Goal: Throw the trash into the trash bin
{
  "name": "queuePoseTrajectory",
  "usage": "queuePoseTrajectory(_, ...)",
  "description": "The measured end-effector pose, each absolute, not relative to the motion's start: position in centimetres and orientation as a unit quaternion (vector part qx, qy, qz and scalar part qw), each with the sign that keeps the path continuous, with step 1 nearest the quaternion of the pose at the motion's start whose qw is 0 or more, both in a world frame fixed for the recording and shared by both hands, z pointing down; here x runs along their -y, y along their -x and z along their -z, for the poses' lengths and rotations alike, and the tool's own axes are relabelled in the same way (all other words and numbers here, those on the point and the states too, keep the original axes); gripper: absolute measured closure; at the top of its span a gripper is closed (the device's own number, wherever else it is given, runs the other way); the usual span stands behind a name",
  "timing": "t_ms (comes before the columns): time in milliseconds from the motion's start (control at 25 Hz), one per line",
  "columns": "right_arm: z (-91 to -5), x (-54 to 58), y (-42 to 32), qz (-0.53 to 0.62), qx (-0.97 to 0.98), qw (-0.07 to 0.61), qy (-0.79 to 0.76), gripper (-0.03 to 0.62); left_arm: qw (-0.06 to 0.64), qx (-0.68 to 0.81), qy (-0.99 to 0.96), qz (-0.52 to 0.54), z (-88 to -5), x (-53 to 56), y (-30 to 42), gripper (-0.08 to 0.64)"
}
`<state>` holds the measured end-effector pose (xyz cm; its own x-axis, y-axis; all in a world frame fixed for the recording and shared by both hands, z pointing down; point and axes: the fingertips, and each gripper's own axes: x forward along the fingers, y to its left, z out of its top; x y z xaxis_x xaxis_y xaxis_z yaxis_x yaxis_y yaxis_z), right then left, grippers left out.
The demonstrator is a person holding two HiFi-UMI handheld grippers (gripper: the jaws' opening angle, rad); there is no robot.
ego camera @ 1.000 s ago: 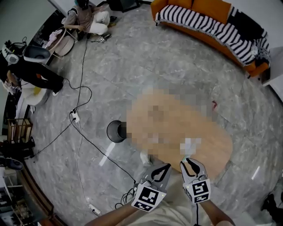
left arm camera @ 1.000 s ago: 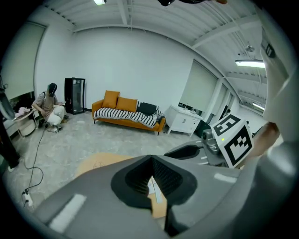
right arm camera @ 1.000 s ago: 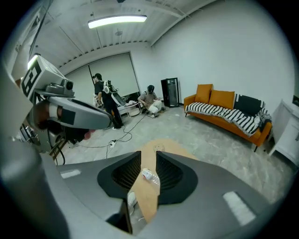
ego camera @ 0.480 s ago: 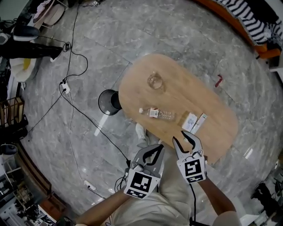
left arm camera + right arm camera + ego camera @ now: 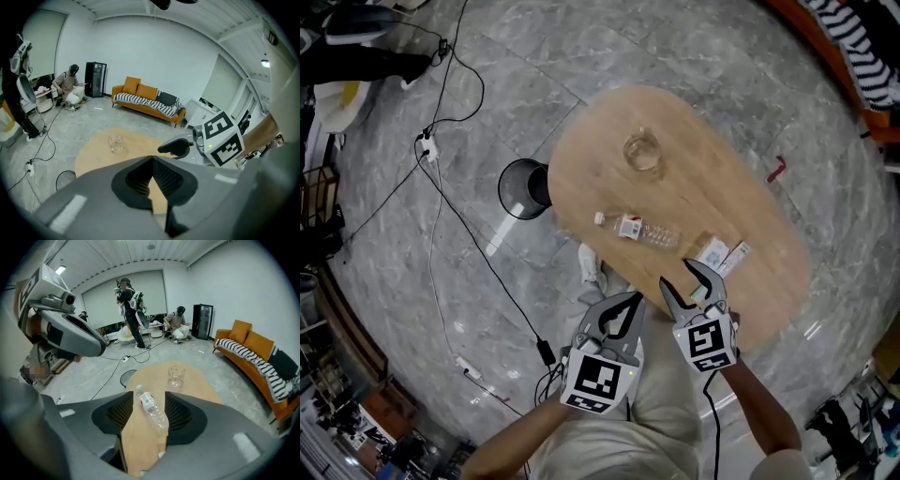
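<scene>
On the oval wooden table (image 5: 591, 159) lie a clear plastic bottle (image 5: 639, 229) on its side with a red-and-white label, and two small boxes (image 5: 712, 251). A glass (image 5: 642, 150) stands further back. The black trash bin (image 5: 522, 187) stands on the floor at the table's left edge. My right gripper (image 5: 686, 279) hovers over the table's near edge, close to the boxes. It is open and its jaws have just been opening, with nothing between them. The right gripper view has the bottle (image 5: 152, 409) ahead. My left gripper (image 5: 623, 307) is shut and empty, off the table's near edge.
Black cables and a power strip (image 5: 424, 145) run over the grey floor left of the bin. A small red item (image 5: 778, 169) lies on the floor right of the table. An orange sofa (image 5: 147, 101) with a striped blanket lines the far wall. People (image 5: 129, 310) are at the room's far end.
Both grippers have come down toward the table's near edge. The right jaws stand wider apart than before. The view has tilted down, so the table now fills the middle.
</scene>
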<state>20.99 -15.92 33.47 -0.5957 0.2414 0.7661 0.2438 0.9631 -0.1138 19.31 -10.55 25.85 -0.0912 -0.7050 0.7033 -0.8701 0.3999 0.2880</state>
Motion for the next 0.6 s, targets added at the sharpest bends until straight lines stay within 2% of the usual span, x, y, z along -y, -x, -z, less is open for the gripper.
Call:
queuePoseTrajectory(320, -39.0, 14.5, -21.2, 0.067, 0.866, 0.454, 0.197, 0.314, 0.417, 0.744, -0.514, -0.089, -29.2, 9.2, -18.8, 0.56)
queuePoseTrajectory(600, -44.1, 14.4, -20.6, 0.103, 0.847, 0.477, 0.213, 0.293, 0.43, 0.737, -0.516, -0.074, -32.4, 9.1, -18.7, 0.56)
